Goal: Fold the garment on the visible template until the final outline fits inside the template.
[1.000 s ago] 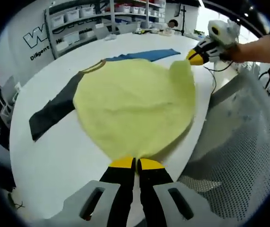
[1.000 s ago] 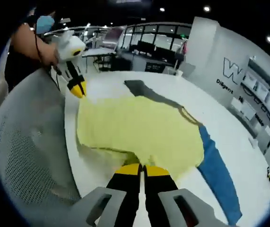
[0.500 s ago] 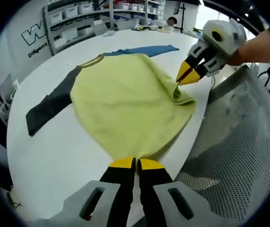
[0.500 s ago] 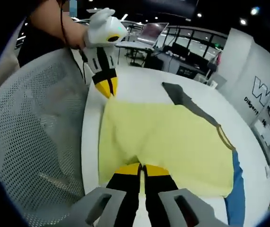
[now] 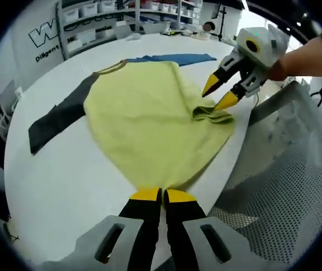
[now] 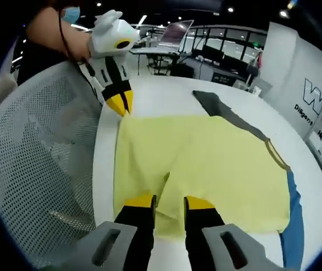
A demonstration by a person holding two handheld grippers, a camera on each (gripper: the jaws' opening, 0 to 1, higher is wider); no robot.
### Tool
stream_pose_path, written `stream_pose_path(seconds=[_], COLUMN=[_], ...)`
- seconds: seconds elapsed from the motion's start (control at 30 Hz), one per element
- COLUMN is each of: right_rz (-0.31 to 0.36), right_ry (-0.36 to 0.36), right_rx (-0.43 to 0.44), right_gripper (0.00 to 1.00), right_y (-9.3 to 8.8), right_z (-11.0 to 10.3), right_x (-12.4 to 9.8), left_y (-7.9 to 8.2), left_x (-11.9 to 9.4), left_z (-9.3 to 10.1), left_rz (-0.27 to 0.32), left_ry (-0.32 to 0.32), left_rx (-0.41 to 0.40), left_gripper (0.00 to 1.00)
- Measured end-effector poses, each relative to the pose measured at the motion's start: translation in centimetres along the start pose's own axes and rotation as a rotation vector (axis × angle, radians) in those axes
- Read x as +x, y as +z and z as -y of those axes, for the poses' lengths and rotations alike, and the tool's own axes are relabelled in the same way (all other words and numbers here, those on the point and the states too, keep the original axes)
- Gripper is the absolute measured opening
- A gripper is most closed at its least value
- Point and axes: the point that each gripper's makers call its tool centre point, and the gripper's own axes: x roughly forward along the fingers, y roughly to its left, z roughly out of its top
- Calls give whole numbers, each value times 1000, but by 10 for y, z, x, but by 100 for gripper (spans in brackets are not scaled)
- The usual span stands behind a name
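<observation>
- A yellow shirt (image 5: 149, 121) with one grey sleeve (image 5: 56, 121) and one blue sleeve (image 5: 172, 58) lies spread on a white table (image 5: 59, 180).
- A mesh chair (image 5: 287, 186) stands against the table's edge, beside both grippers.
- The left gripper (image 5: 156, 196), jaws together, pinches the shirt's near hem.
- The right gripper (image 6: 169, 201) hangs parted just over a crumpled hem corner (image 5: 210, 114).

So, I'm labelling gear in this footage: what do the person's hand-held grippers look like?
Each hand-held gripper has black jaws tipped yellow on a pale grey body: left, right. Seen from outside, the right's housing is white with black panels. A dark cable trails there.
</observation>
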Motion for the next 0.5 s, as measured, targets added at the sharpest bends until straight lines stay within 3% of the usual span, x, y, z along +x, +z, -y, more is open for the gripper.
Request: stream_pose_path(seconds=[0.1, 0.17, 0.4, 0.5], right_rz=[-4, -42, -6, 5], right_ry=[15, 13, -42, -76], right_rx=[17, 8, 43, 70], right_gripper=[10, 0, 0, 0], right_y=[-4, -12, -11, -17], right_z=[-1, 0, 14, 21], right_x=[5, 3, -31, -55], left_y=[-1, -1, -2, -2], left_x=[1, 1, 0, -3], left_z=[-1, -1, 1, 3], left_rz=[3, 6, 10, 3], left_ry=[0, 0, -13, -37], left_rx=[-16, -23, -31, -21], left_gripper=[2, 2, 2, 2])
